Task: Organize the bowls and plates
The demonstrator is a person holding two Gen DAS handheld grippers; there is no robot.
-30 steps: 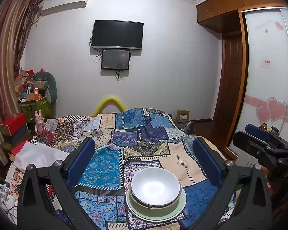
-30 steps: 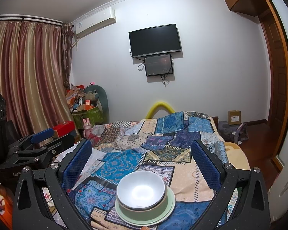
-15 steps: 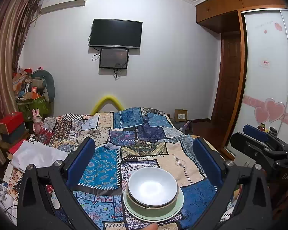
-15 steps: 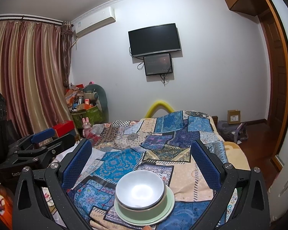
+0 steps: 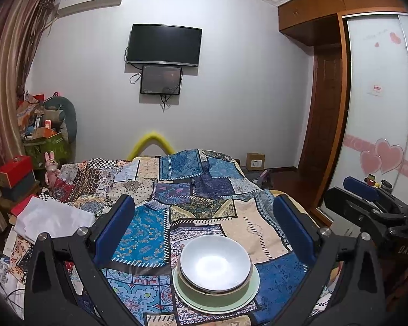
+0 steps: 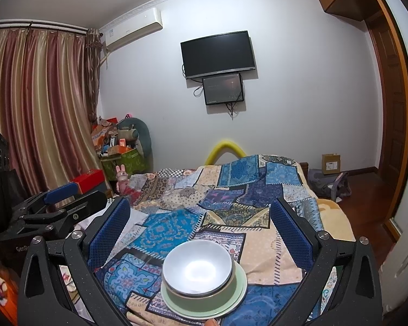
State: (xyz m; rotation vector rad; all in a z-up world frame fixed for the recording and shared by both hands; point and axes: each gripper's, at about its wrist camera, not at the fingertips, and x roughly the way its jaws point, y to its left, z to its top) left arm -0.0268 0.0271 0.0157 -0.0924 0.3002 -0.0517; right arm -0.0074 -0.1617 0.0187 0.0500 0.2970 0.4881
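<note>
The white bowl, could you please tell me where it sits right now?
The white bowl sits nested in a green bowl on a green plate, on the patchwork bedspread, low in both wrist views.

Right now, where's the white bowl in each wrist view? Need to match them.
Left wrist: white bowl sits low, just right of centre, between the open jaws, nested in a green bowl on a green plate.
Right wrist: white bowl sits low, about centre, on the same stack.
Shared landmark: the TV on the far wall.
</note>
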